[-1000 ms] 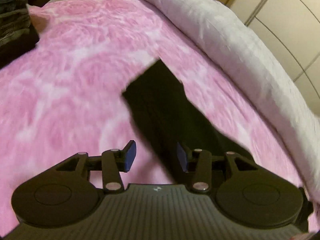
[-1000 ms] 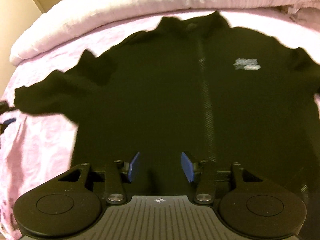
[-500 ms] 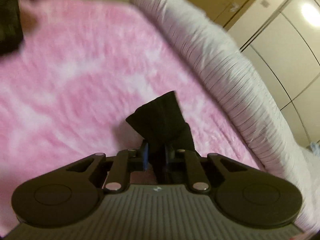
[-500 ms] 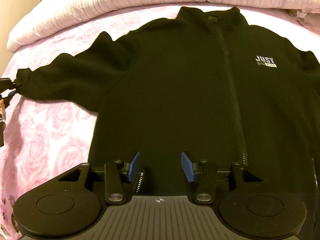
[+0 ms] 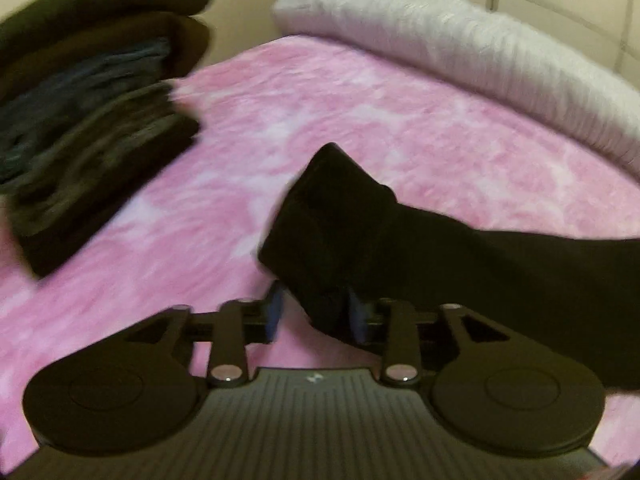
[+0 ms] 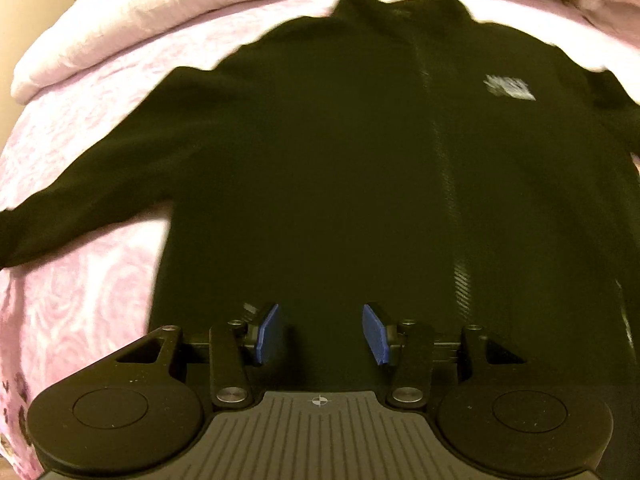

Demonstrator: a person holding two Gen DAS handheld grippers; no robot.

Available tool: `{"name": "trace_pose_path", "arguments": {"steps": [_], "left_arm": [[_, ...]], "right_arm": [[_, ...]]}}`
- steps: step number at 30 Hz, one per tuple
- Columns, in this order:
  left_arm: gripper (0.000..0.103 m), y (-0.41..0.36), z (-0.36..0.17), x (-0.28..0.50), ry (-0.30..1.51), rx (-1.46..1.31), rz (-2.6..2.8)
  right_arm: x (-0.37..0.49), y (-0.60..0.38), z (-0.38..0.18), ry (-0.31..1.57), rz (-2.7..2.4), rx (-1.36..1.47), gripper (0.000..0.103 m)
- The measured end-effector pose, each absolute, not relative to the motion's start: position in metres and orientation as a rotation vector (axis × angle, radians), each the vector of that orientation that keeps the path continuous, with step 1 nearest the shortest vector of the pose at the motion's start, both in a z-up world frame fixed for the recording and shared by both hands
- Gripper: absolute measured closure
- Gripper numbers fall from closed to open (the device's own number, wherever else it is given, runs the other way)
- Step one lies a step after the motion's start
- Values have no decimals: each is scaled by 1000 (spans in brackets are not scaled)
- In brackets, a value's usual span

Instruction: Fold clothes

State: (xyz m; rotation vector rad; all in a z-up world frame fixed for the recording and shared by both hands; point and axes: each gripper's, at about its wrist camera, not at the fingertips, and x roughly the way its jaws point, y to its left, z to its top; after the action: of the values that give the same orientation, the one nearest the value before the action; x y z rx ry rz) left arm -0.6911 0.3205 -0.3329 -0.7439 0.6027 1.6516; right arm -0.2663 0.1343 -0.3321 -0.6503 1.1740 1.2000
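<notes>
Left gripper (image 5: 314, 314) clamps cuff (image 5: 320, 216); right gripper (image 6: 322, 334) fingers apart over jacket (image 6: 340, 168). Sleeve fold in hand; next carry cuff across chest.

Warm, yellowish indoor light; both views are dim at the rounded fisheye corners, where straight edges bow. Left wrist view: motion blur smears the stack of dark clothes (image 5: 92, 112) at upper left and the pink bedspread (image 5: 360, 112). Right wrist view: the black jacket (image 6: 340, 168) shows almost no detail, its white chest logo (image 6: 509, 87) is blurred unreadable, and the pale duvet (image 6: 168, 4) along the top is nearly overexposed.
</notes>
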Motion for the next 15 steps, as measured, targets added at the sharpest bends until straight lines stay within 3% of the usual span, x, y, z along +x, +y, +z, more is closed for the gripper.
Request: {"name": "trace_pose_path", "arguments": {"steps": [4, 7, 12, 15], "left_arm": [[76, 283, -314, -627, 608, -780, 1585], [76, 255, -299, -579, 612, -806, 1535], [76, 208, -275, -499, 617, -847, 1451], [76, 176, -271, -412, 512, -908, 1335]], "right_arm": [[-223, 96, -337, 1248, 1124, -596, 54], [-171, 55, -330, 1261, 1079, -464, 54], [-34, -23, -326, 1283, 932, -171, 54], [48, -61, -328, 1269, 864, 4, 54]]}}
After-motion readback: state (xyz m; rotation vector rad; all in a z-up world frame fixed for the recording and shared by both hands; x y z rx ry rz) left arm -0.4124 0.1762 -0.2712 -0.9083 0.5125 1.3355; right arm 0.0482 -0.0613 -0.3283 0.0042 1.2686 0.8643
